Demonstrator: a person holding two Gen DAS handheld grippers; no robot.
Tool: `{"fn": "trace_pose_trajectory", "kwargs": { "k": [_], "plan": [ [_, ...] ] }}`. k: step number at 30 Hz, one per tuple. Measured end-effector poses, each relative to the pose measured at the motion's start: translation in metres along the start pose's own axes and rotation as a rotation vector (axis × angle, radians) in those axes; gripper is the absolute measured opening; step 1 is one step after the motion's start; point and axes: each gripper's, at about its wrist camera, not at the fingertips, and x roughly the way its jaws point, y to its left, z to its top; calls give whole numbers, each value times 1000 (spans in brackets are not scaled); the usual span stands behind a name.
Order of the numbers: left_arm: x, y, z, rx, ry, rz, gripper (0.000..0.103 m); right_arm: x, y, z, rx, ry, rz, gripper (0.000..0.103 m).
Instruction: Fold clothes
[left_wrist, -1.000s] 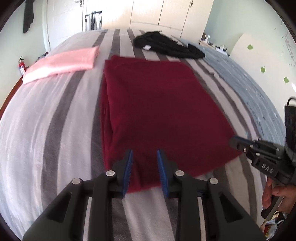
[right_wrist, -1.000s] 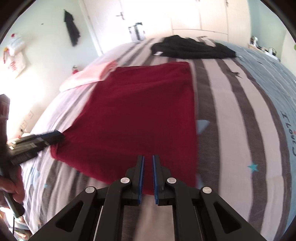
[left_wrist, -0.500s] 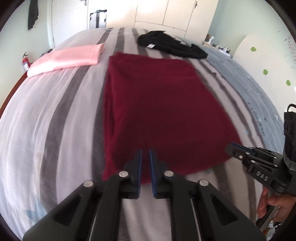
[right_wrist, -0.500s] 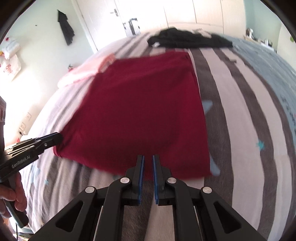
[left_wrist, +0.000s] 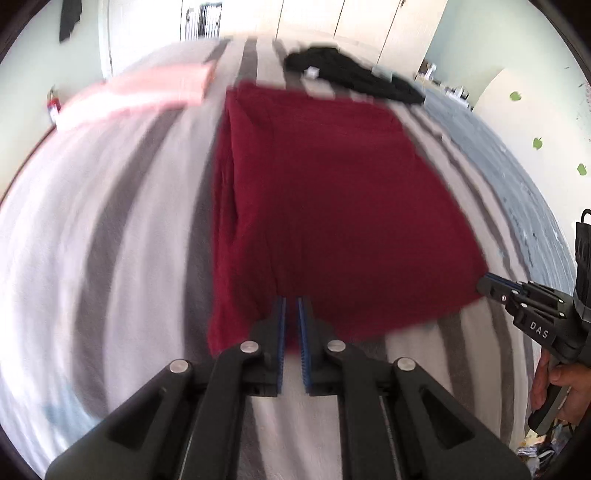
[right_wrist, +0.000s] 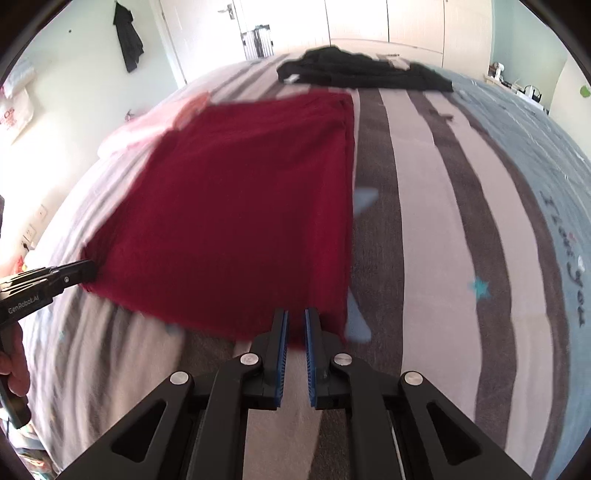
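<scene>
Striped bed (right_wrist: 424, 221), bare stripes beside red garment (right_wrist: 240, 206) (both hand-held grippers pinch its near edge).

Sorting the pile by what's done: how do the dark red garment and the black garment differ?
The dark red garment lies flat as a neat rectangle; the black garment is crumpled in a heap. The red one sits nearest the tools, the black one at the far end. Both rest on the striped bedcover.

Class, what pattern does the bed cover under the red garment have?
The bed cover has grey and white stripes, with small blue stars; the right wrist view shows it best.
</scene>
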Motion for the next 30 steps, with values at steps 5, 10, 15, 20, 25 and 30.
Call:
{"fn": "trace_pose_trajectory", "kwargs": {
  "k": [5, 10, 15, 20, 25, 30],
  "plan": [
    [25, 15, 61, -9, -79, 18, 7, 12, 4, 60, -3, -100, 10, 9],
    [65, 28, 100, -63, -59, 9, 7, 56, -1, 118, -2, -143, -3, 9],
    [88, 44, 88, -76, 9, 22, 7, 95, -12, 141, -4, -106, -18, 9],
    [86, 67, 84, -155, 17, 33, 7, 102, -35, 129, 40, -65, -13, 9],
    [81, 55, 117, -76, -61, 34, 7, 101, -39, 150, 38, -97, -15, 10],
    [116, 47, 150, 4, -53, 66, 7, 127, -38, 192, 11, -119, -26, 14]
  ]
}}
